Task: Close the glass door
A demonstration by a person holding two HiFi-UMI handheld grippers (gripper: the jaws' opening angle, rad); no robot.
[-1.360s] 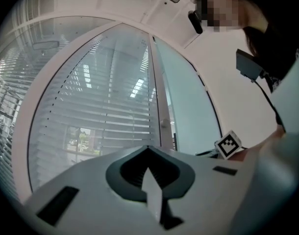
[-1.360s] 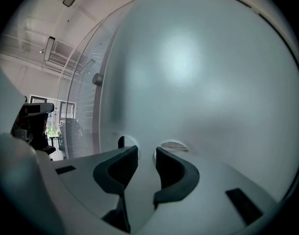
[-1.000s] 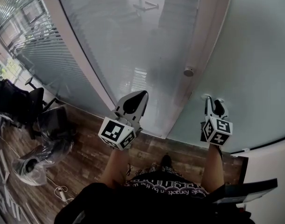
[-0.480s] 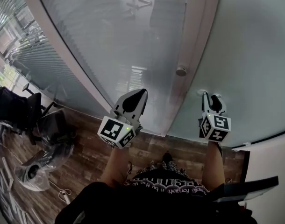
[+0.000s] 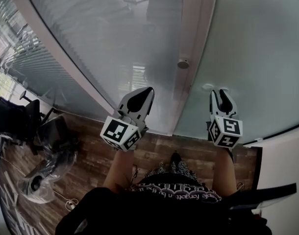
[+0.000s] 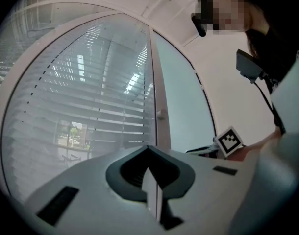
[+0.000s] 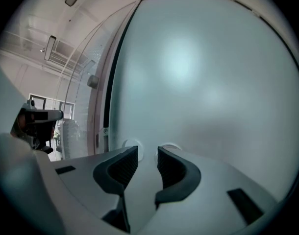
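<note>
Two big panels fill most of what I'm seeing: a frosted glass door on the right and a glass wall with blinds on the left, with a pale frame post between them. A small round knob sits on that post. The wood-plank floor runs along the foot of the wall. By the floor's left edge there's a black office chair and something wrapped in clear plastic.

The left gripper is up in front of the blinds panel, just beside the post. Its fingers are pressed flat together with nothing in them. The right gripper is at the door, fingers apart with only a bare gap between them. The tips are right by two round fittings on the glass, and I can't tell if they touch. There's a dark slit along the door's edge next to the post, so I can't say whether it's fully shut.

Compared with a second ago, the whole wall has slid up and left in the head view. The knob sits higher, more floor shows, and the chair is nearer the left edge. The fingers haven't changed on either side.
</note>
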